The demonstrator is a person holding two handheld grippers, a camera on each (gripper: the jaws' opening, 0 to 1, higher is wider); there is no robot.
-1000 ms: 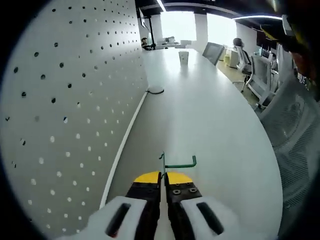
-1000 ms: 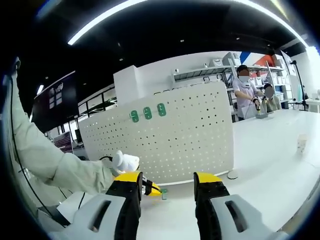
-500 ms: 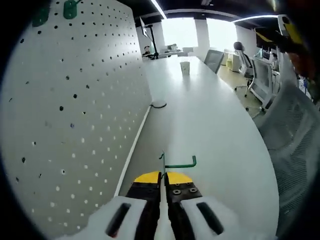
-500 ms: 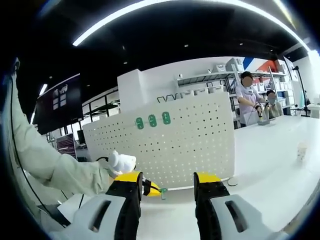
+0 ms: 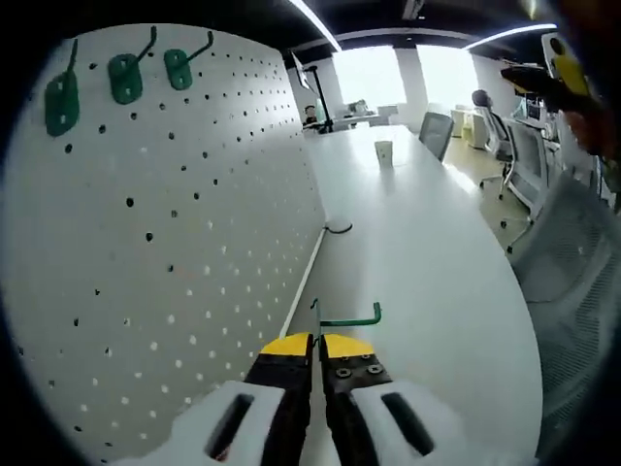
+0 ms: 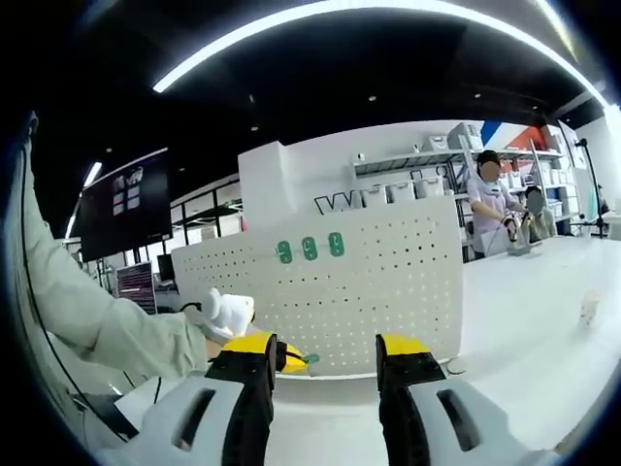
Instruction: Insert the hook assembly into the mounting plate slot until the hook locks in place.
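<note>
1. In the left gripper view, one green hook (image 5: 342,317) is seen just above the tips of the left gripper (image 5: 317,342), low in the centre of the frame. The jaws are pressed together on the hook's upright end, and no gap is visible between them.
2. The hook's long axis is laid across the frame; the shank runs toward the right and is finished by a small upturned tip. It is held over the white table (image 5: 408,252), beside the pegboard (image 5: 175,252) that takes up the left half of the frame.
3. Three green hooks (image 5: 121,76) are counted on the pegboard at the upper left, side by side. One cup (image 5: 384,152) is seen far up the table, and one round foot (image 5: 339,228) at the board's base.
4. In the right gripper view, the right gripper (image 6: 325,361) is seen at the bottom with its jaws well apart and nothing between them.
5. The pegboard (image 6: 388,291) is seen at mid-frame with three mounted hooks (image 6: 310,249) in a row near its top. The left gripper (image 6: 277,354) is partly seen at lower left, with a sleeve (image 6: 97,320) behind it. Two people (image 6: 490,209) are seen at the right.
</note>
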